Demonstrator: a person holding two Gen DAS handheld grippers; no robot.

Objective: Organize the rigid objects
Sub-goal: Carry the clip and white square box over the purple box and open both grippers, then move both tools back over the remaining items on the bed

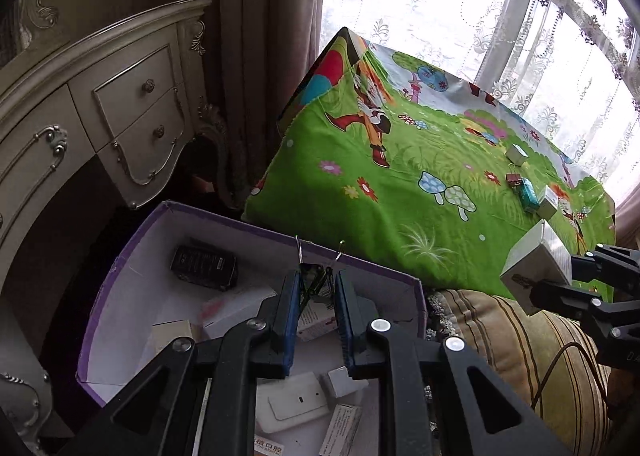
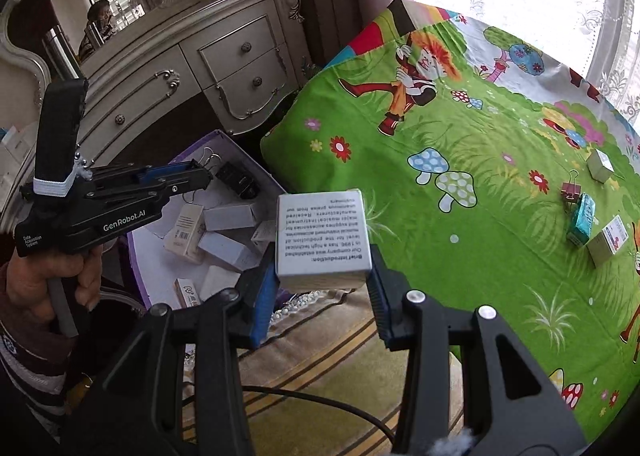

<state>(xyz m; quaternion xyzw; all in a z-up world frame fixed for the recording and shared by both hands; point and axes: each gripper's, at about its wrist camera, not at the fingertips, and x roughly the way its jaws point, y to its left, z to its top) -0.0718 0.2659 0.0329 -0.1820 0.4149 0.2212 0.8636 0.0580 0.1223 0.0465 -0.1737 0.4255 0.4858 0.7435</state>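
Note:
My left gripper (image 1: 316,288) is shut on a black binder clip (image 1: 314,282) and holds it above the purple-rimmed cardboard box (image 1: 360,262), which holds several small boxes. My right gripper (image 2: 324,288) is shut on a white printed box (image 2: 322,234), held over a striped cushion beside the purple box (image 2: 156,256). The white box also shows at the right of the left wrist view (image 1: 536,264). On the green cartoon cloth (image 2: 460,256) at the far right lie a red binder clip (image 2: 570,189), a teal box (image 2: 582,219) and two white boxes (image 2: 600,165).
A cream ornate dresser (image 1: 120,103) stands left behind the purple box. Curtains and a bright window are at the back. A striped cushion (image 1: 512,340) with a black cable lies between the box and the cloth.

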